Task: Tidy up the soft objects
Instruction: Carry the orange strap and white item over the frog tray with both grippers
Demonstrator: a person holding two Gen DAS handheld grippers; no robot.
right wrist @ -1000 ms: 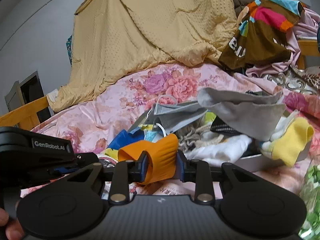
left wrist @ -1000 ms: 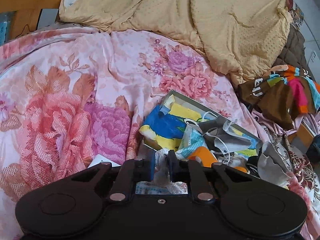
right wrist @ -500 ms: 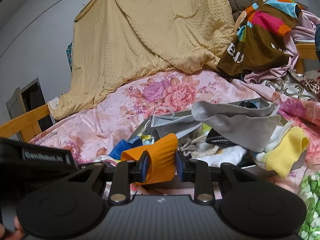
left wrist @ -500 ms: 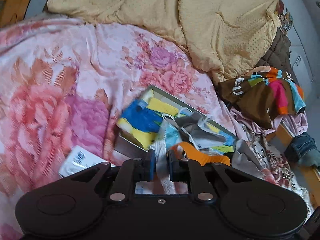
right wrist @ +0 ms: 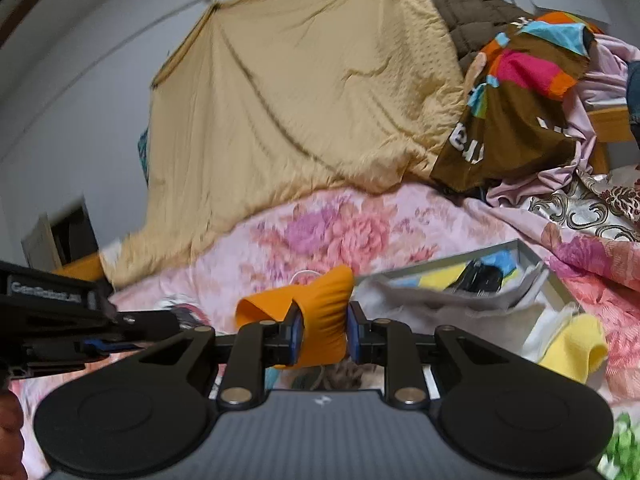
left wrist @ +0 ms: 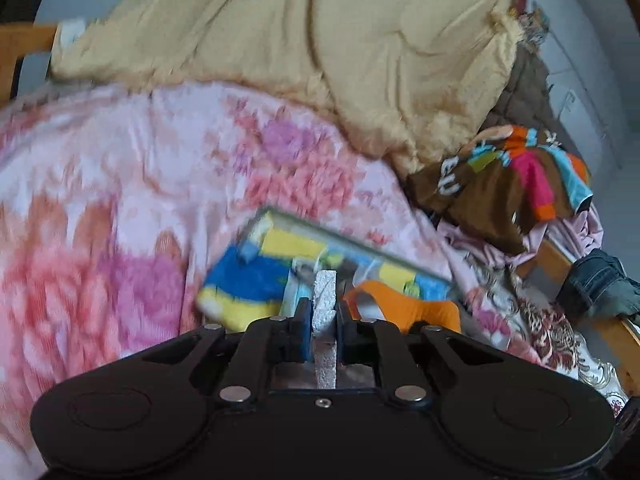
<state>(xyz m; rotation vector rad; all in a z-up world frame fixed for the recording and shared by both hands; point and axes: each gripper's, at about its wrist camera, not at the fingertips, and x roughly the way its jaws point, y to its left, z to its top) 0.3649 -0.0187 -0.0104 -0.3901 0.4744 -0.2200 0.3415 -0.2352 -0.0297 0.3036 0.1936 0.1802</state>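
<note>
My left gripper is shut on a thin white cloth strip, held above a shallow grey-rimmed box on the pink floral bedspread. The box holds a blue and yellow cloth and other soft items. My right gripper is shut on an orange cloth, which also shows in the left wrist view. The right wrist view shows the box to the right, with a grey cloth and a yellow cloth hanging over its edge. The left gripper's body is at the left.
A tan quilt is heaped at the back of the bed. A brown multicoloured garment and pink fabrics lie at the right, by a wooden bed rail. A wooden headboard is at the far left.
Both grippers have lifted, each with its cloth. The box now sits lower and farther right in the right wrist view. The white strip has been pulled up out of the pile.
</note>
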